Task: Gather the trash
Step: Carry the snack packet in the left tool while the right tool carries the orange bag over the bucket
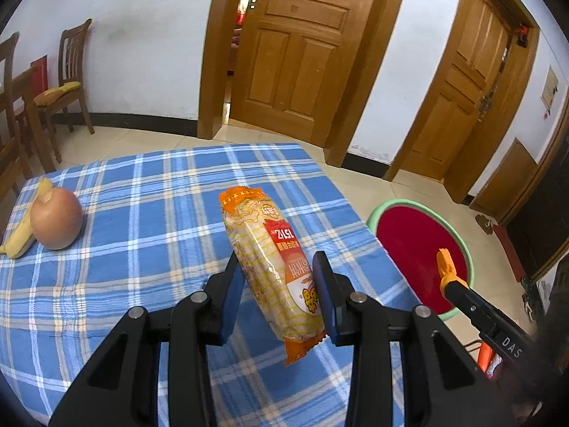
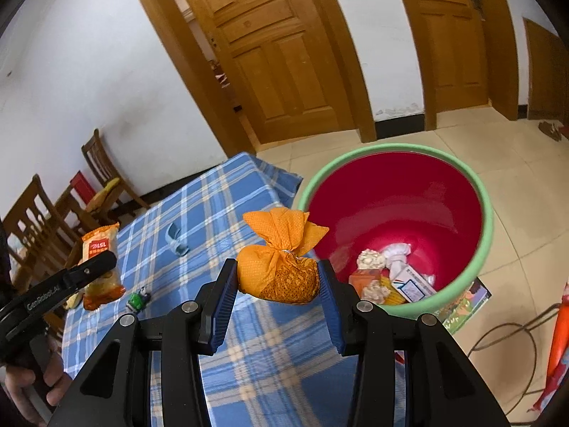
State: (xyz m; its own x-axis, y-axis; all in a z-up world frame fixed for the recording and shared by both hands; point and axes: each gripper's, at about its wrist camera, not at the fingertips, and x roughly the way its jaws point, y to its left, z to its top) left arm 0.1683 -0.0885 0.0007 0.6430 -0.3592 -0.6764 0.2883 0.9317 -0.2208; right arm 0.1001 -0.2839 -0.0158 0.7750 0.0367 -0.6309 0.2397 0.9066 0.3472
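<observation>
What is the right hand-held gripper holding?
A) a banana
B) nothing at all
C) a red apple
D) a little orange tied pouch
D. In the right wrist view, the right hand-held gripper has its blue pads pressed on both sides of a little orange tied pouch, held up near the red bin. The apple and banana lie on the table.
</observation>
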